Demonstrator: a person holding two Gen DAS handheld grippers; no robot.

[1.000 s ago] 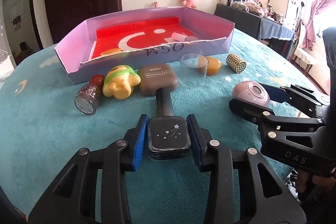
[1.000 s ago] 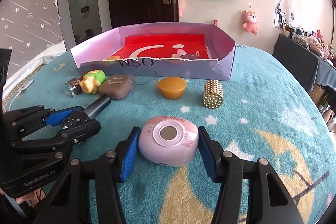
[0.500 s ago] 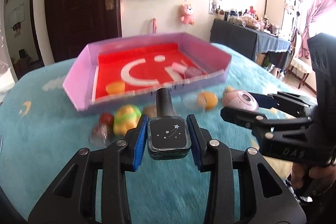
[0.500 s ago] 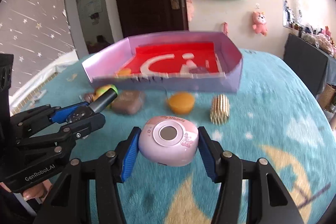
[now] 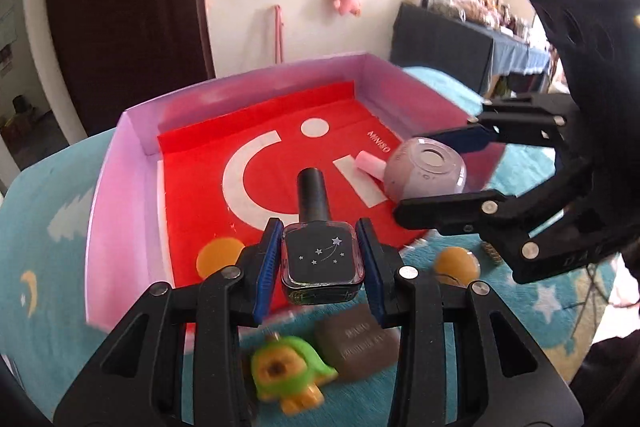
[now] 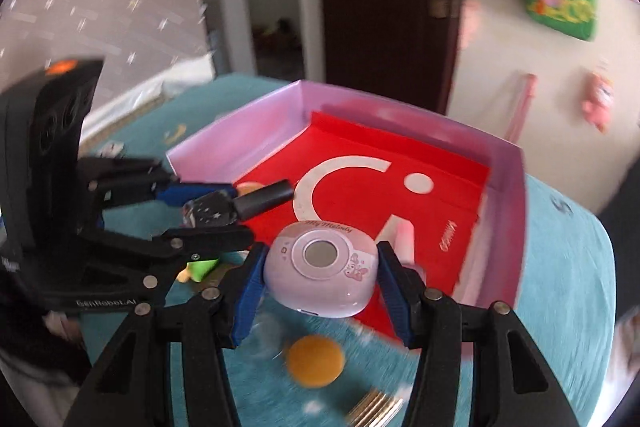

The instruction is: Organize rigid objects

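Two tools are carrying at once: the left tool is clamping the nail polish bottle, the right tool is gripping the pink gadget, both hovering at the box edge. Next, I reckon, lowering inside and releasing.

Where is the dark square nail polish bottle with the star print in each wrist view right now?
Left wrist view: the dark square nail polish bottle sits bottom centre, clamped in the left gripper, black cap pointing at the tray.
Right wrist view: the bottle is mid-left, held sideways, cap towards the red floor.
Shared landmark: the lilac cardboard tray with the red liner.
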